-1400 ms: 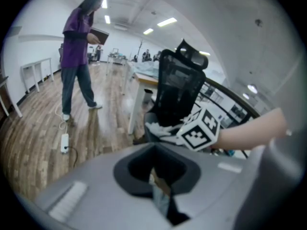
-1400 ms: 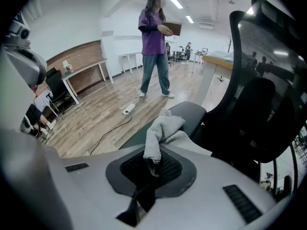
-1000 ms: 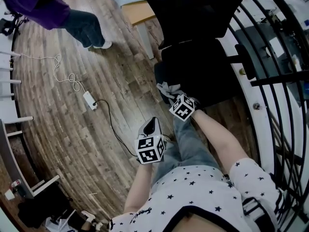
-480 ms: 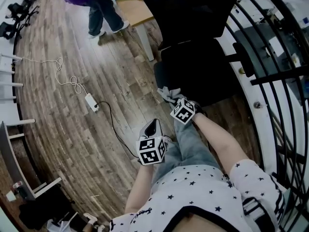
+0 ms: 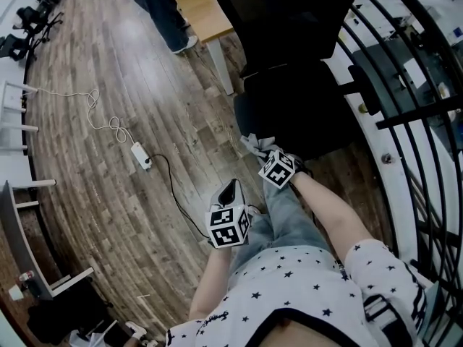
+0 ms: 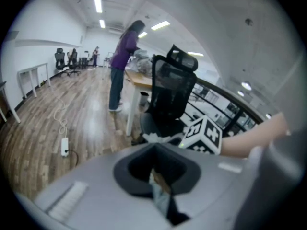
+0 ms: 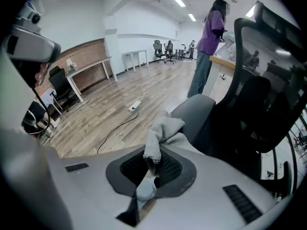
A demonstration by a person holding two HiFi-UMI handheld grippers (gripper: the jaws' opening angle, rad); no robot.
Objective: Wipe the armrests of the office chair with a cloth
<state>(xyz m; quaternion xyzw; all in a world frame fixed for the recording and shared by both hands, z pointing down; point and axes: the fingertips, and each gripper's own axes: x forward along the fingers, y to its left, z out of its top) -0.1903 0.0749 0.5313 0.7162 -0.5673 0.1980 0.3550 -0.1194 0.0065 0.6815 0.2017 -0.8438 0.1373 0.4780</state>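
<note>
The black office chair (image 5: 289,56) stands ahead of me, its back tall in the right gripper view (image 7: 259,80). My right gripper (image 5: 266,154) is shut on a grey cloth (image 7: 163,131), which bunches up from the jaws. The cloth (image 5: 253,144) hangs at the near end of the chair's left armrest (image 7: 199,111); whether it touches, I cannot tell. My left gripper (image 5: 228,190) hovers lower and to the left over the floor, shut, holding nothing. From the left gripper view the chair (image 6: 170,95), the cloth (image 6: 153,138) and the right gripper's marker cube (image 6: 204,135) show.
A person in purple (image 7: 208,42) stands at a wooden desk (image 5: 206,9) behind the chair. A power strip (image 5: 142,155) with a trailing cable lies on the wooden floor at left. A black railing (image 5: 405,114) runs along the right side. White table legs (image 5: 14,129) line the left edge.
The person in purple has walked from the far left to the desk. My right gripper and cloth have shifted slightly right and nearer; the left gripper has barely moved.
</note>
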